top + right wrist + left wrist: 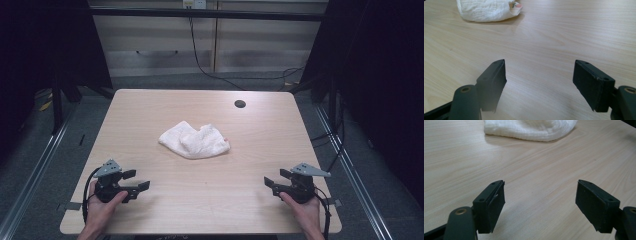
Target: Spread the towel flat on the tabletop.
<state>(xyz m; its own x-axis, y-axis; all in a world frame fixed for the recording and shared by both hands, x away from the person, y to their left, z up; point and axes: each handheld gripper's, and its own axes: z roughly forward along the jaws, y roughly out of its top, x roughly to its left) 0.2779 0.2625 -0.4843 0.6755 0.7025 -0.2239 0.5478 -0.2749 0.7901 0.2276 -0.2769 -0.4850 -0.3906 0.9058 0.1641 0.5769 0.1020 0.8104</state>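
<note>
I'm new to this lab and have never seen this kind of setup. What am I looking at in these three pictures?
There is no robot here: a person sits at a wooden table and holds a two-jaw tool in each hand. The high view looks down from above the person; the left tool is at the lower left, the right tool at the lower right. The other two pictures come from cameras riding on each tool, looking along its black jaws. Both tools are open and hold nothing. A crumpled white towel lies mid-table, apart from both tools. A dark round hole sits near the far edge.
</note>
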